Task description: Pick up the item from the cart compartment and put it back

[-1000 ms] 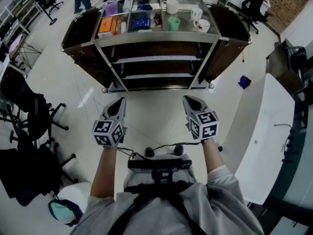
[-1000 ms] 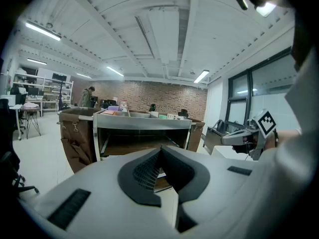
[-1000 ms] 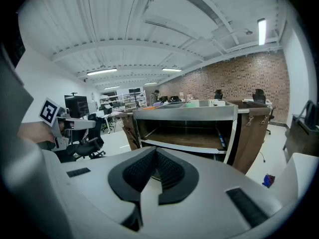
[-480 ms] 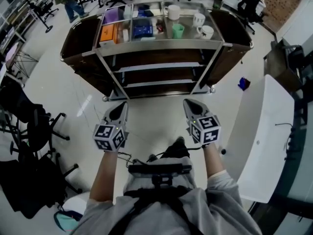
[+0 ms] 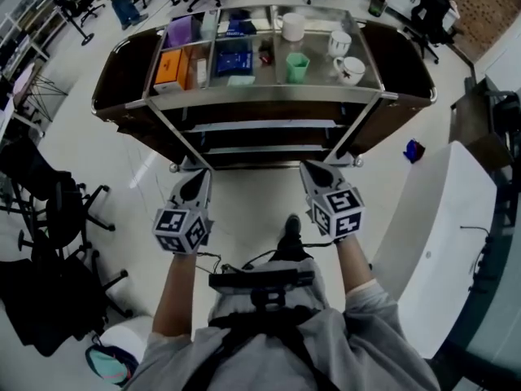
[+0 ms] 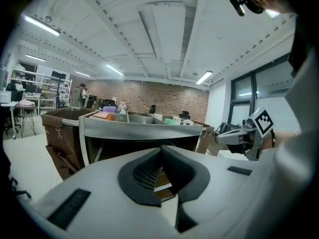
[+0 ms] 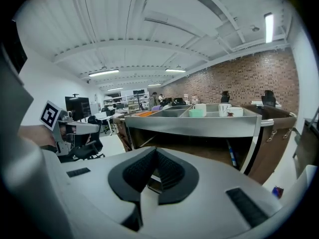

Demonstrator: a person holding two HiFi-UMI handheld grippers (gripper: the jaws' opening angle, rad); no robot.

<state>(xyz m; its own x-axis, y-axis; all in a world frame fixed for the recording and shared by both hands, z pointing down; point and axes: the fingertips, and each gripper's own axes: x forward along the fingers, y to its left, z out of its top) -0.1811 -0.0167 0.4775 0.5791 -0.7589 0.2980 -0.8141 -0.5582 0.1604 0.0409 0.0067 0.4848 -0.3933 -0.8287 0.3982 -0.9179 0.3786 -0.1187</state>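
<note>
The lower shelves of the brushed-steel cart (image 5: 260,98) are lost in shadow. In its top compartments an orange box (image 5: 172,66), a blue packet (image 5: 234,57), a green cup (image 5: 297,66) and white mugs (image 5: 352,69) are seen; which one is the task's item cannot be told. The left gripper (image 5: 198,179) and the right gripper (image 5: 313,172) are held just short of the cart, their ridged dark pads pressed together on nothing.

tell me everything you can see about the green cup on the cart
The green cup is a small mint-green tumbler, plastic by its look, with sides that seem faceted and taper toward the base; no handle shows. It stands upright, mouth up, seemingly empty, in the wide right compartment of the cart's top tray, near that compartment's front left corner beside the divider. Two white mugs stand apart to its right and a white cup behind it. Only the tray touches it.
</note>
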